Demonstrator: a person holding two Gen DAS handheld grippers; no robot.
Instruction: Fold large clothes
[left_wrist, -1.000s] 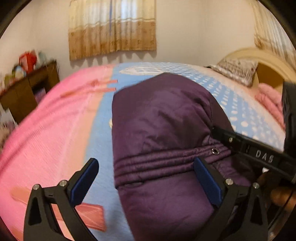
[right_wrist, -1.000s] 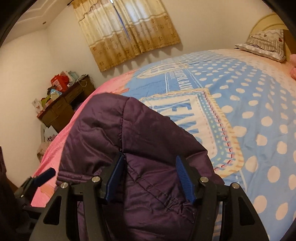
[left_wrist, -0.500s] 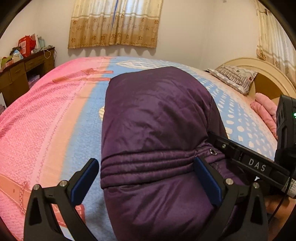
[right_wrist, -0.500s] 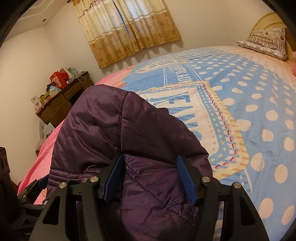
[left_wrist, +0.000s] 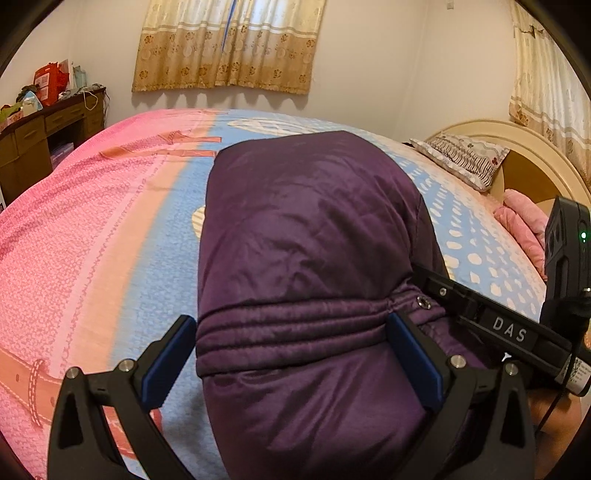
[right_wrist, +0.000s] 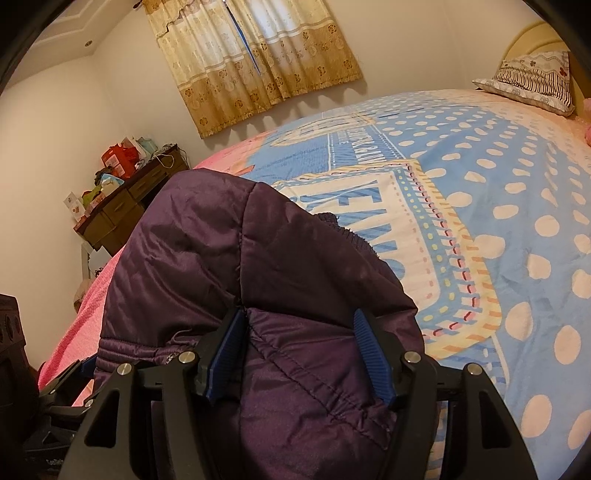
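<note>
1. Far left: a dark wooden desk (left_wrist: 48, 129) against the wall, piled with clutter, well away from the work.
2. Left tool (left_wrist: 291, 363) spread wide around the ribbed hem of a purple padded jacket (left_wrist: 306, 236); blue pads (left_wrist: 168, 360) standing off the cloth on the left side, touching or nearly touching on the right. Not clamping anything, as far as can be seen.
3. Jacket lying in a thick folded bundle on the bed (left_wrist: 92, 240), near edge toward the tools, far end reaching toward the curtain (left_wrist: 229, 44); pink half of the quilt to its left, blue dotted half to its right.
4. Right tool (right_wrist: 297, 358) set around a bunched seam of the same jacket (right_wrist: 229, 258), partly parted with cloth bulging between the pads; a firm pinch not evident, so likely loose.
5. Far right: a patterned pillow (left_wrist: 461, 158) by the headboard, apart from the jacket.
6. Step in hand, as judged: squaring up a bundle already folded over, both tools at the near hem.
7. Next move calls for closing on the hem at both corners together, then lifting and carrying it evenly toward the far end; slippery, puffy cloth apt to slide out or spring back.
</note>
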